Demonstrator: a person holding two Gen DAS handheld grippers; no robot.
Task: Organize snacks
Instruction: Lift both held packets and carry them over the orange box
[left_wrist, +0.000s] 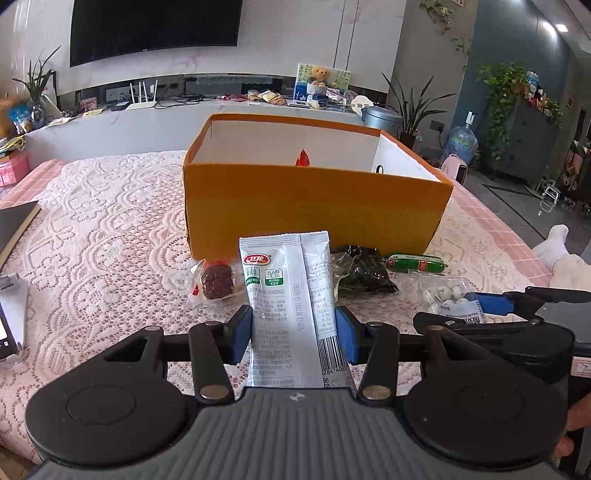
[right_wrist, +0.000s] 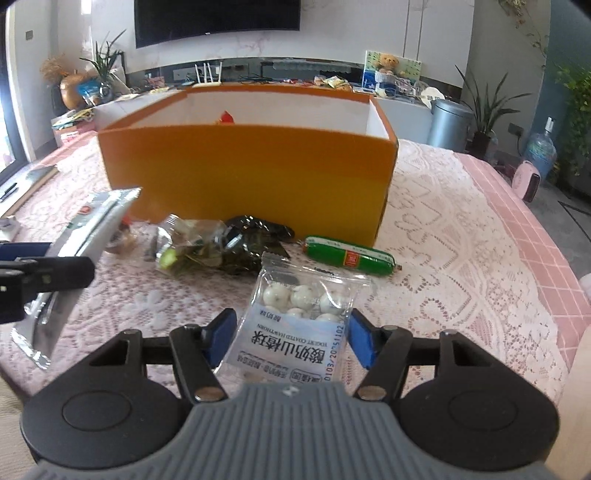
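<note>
My left gripper (left_wrist: 294, 328) is shut on a tall white snack packet (left_wrist: 288, 280) and holds it upright in front of the orange box (left_wrist: 317, 206). My right gripper (right_wrist: 291, 338) is shut on a clear bag of white yogurt-coated hawthorn balls (right_wrist: 299, 314). On the lace cloth before the box lie a wrapped dark red cake (left_wrist: 216, 280), a dark green vegetable pack (right_wrist: 221, 251) and a green sausage (right_wrist: 349, 256). A red item (left_wrist: 303, 158) shows inside the box. The white packet also shows in the right wrist view (right_wrist: 92, 229).
The table has a pink lace cloth (left_wrist: 110, 221). A dark book (left_wrist: 14, 229) and a white device (left_wrist: 9, 317) lie at its left edge. A TV cabinet with clutter (left_wrist: 258, 98) stands behind the box. A person's socked foot (left_wrist: 554, 243) is at the right.
</note>
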